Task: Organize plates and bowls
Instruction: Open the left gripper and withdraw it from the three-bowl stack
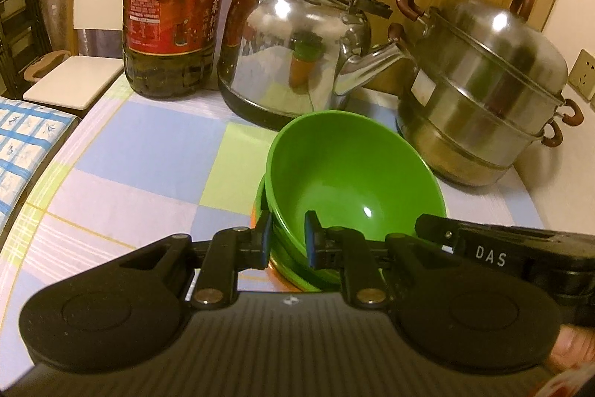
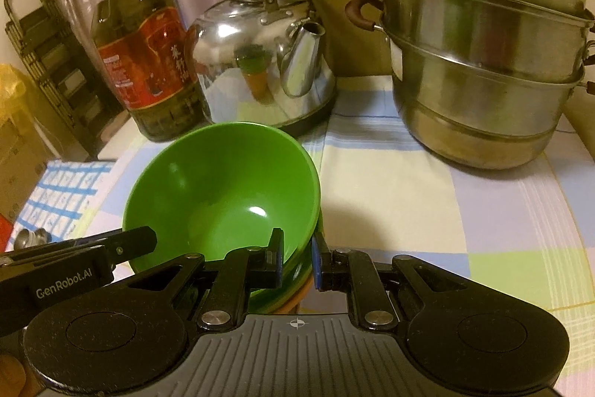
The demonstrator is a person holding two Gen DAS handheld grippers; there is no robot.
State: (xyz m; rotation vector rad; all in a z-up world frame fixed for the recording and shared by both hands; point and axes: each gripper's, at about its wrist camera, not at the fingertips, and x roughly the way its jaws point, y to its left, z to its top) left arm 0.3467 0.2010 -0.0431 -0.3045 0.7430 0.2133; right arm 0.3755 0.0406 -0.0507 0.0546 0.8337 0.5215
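A green bowl (image 1: 349, 170) sits nested on other green dishes, with an orange plate (image 1: 277, 266) showing underneath, on the checked tablecloth. My left gripper (image 1: 288, 237) is shut on the bowl's near left rim, one finger outside and one inside. In the right wrist view the same green bowl (image 2: 223, 188) fills the middle left. My right gripper (image 2: 297, 257) is shut on its near right rim, with the stack's lower green dishes (image 2: 282, 293) below. The other gripper's black body shows at each frame's side.
A large oil bottle (image 1: 174, 6), a steel kettle (image 1: 297, 43) and a stacked steel steamer pot (image 1: 491, 84) stand behind the bowl. A white chair (image 1: 89, 25) is beyond the table's left edge. Checked tablecloth (image 2: 427, 211) lies to the right.
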